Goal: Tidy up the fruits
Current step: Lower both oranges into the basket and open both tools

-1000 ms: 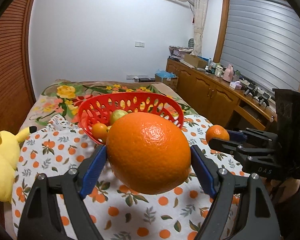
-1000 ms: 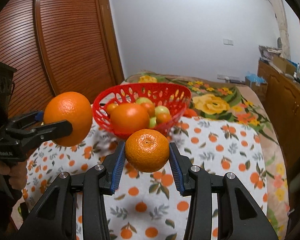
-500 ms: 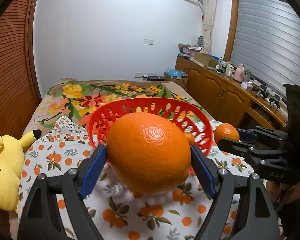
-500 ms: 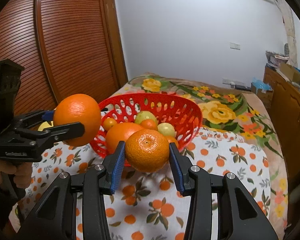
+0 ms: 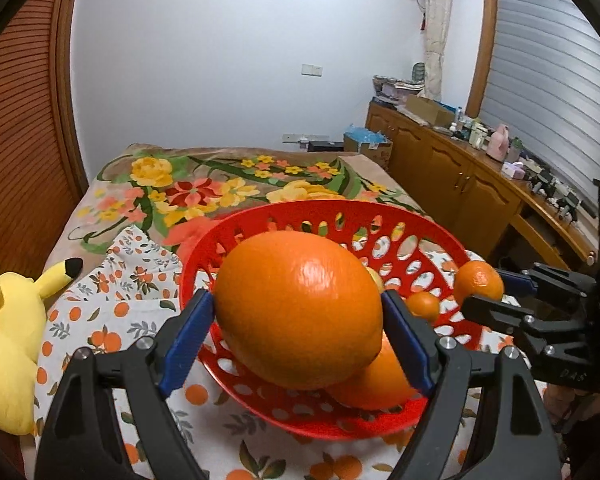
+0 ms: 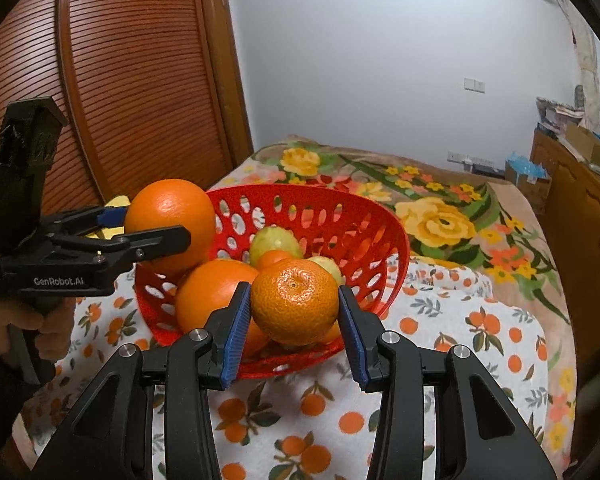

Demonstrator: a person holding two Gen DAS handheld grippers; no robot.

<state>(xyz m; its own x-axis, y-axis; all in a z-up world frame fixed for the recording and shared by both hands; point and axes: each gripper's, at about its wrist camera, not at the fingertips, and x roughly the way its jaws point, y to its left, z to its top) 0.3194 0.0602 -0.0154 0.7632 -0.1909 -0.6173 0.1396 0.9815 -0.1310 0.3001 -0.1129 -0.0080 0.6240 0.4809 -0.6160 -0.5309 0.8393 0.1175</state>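
My left gripper (image 5: 296, 320) is shut on a large orange (image 5: 300, 308), held over the near left rim of the red basket (image 5: 332, 216). In the right wrist view that large orange (image 6: 170, 220) hangs at the basket's (image 6: 364, 232) left edge. My right gripper (image 6: 294, 312) is shut on a small mandarin (image 6: 294, 300) above the basket's near rim; the left wrist view shows this mandarin (image 5: 478, 280) at the basket's right side. Inside the basket lie another big orange (image 6: 208, 292), a small orange (image 6: 274, 258) and green-yellow fruits (image 6: 274, 240).
The basket stands on an orange-print cloth (image 6: 440, 340) over a floral bedspread (image 5: 204, 188). A yellow plush toy (image 5: 8, 344) lies at the left. A slatted wooden wardrobe (image 6: 120, 80) is on the left and a wooden cabinet (image 5: 460, 184) on the right. A hand (image 6: 16, 320) holds the left gripper.
Both grippers have moved forward toward the basket with their fruit, from short of it to over its near rim. The basket looks larger and closer in both views.
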